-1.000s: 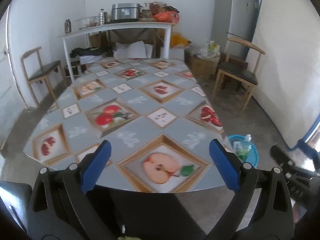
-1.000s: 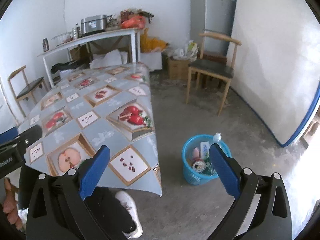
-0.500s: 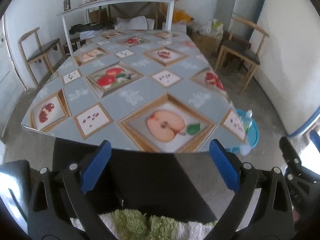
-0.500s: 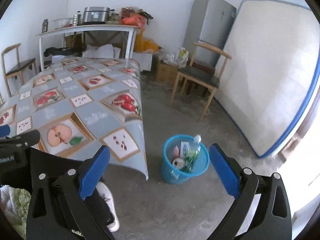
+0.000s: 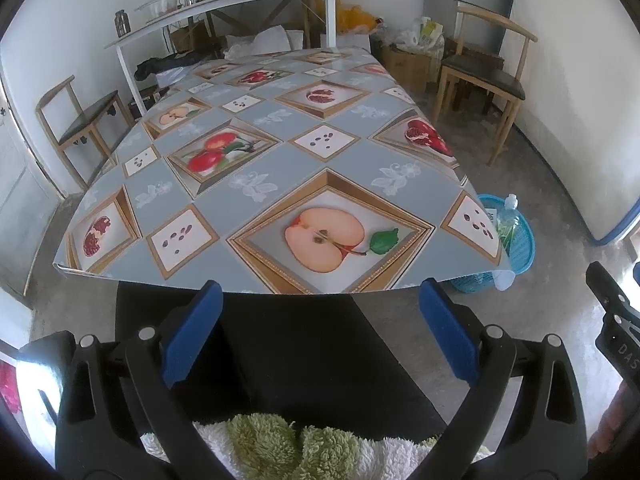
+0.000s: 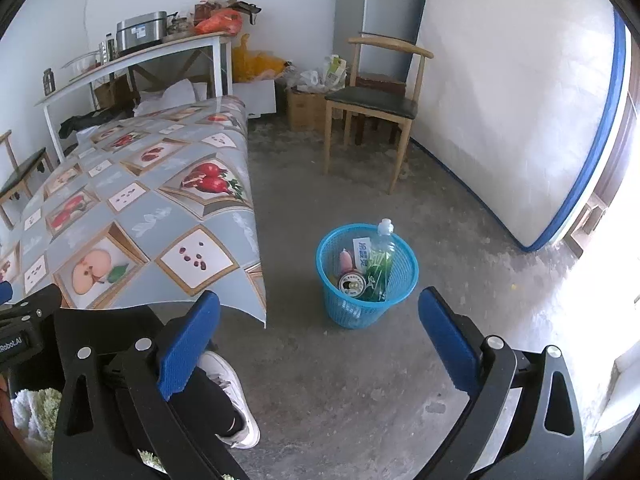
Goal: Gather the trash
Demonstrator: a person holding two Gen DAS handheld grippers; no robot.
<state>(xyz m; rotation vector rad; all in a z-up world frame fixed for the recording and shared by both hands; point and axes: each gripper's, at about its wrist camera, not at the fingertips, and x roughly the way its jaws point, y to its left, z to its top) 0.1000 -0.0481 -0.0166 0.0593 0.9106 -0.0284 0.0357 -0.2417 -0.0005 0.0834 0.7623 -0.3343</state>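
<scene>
Both tools empty, blue pads spread wide apart: left tool (image 5: 316, 336) hangs back from the near edge of the counter (image 5: 260, 184), a long surface under a grey-blue oilcloth printed with framed fruit pictures; right tool (image 6: 318, 342) hangs over bare concrete floor (image 6: 360, 380) beside the counter's corner. Trash sits already gathered in a round blue plastic mesh wastebasket (image 6: 394, 300) on the floor, ahead of the right tool and roughly centred between its pads, well apart from them; in the left wrist view the same basket lies ahead and far to the right, half hidden behind the oilcloth's drooping corner. Contents visible: a clear plastic bottle with green label and white cap (image 6: 380, 254) leaning up over the rim, a round metal can (image 6: 352, 283), a white carton, something pink. No loose trash seen on the oilcloth from either view; the job looks close to finished. Risks, as judged: the basket is light and the bottle stands tall and tilted, so a tool brushing the rim or bottle neck could tip the lot back onto the floor. The person's white shoe (image 6: 228, 384) and dark trouser leg stand near the right tool, and the loose oilcloth corner hangs nearby; either could snag a careless swing.
</scene>
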